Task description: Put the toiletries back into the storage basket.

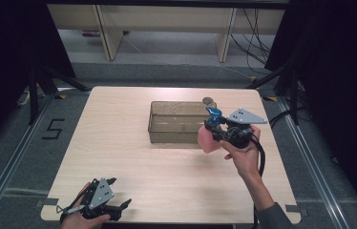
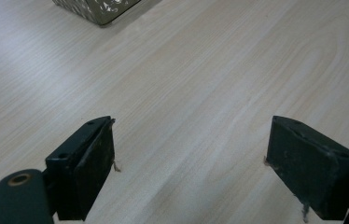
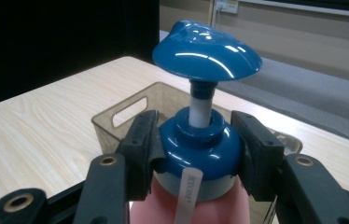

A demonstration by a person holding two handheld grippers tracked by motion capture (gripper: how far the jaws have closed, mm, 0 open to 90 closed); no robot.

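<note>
Down at seven o'clock on the desk (image 1: 167, 167), near its front edge, sat the left hand-held gripper (image 1: 119, 207), gripped by the left hand (image 1: 78, 220), grey plate on top. Jaws spread wide in the left gripper view, nothing but bare wood grain between them, a corner of the box (image 2: 97, 9) peeking in at eleven o'clock.

Over to the middle: a smoky, see-through box (image 1: 174, 122) with cut-out handles, parked just past the centre of the desk. A small round object (image 1: 208, 101) lay just behind the box's far right corner, at about one o'clock; too small to identify.

Then the action at three o'clock: right hand-held gripper (image 1: 212, 129) clamped on the pump bottle (image 1: 209, 138), pink body, blue collar, blue pump head. Seen in the right gripper view, pads (image 3: 142, 144) pinched either side of the blue collar (image 3: 200, 151), pump head (image 3: 206, 53) standing upright above it, a white label tab hanging down the front. Bottle held clear of the desk, just beside the box's right end, the right hand (image 1: 243, 152) wrapped around the gripper body behind it, cable trailing back toward five o'clock.
</note>
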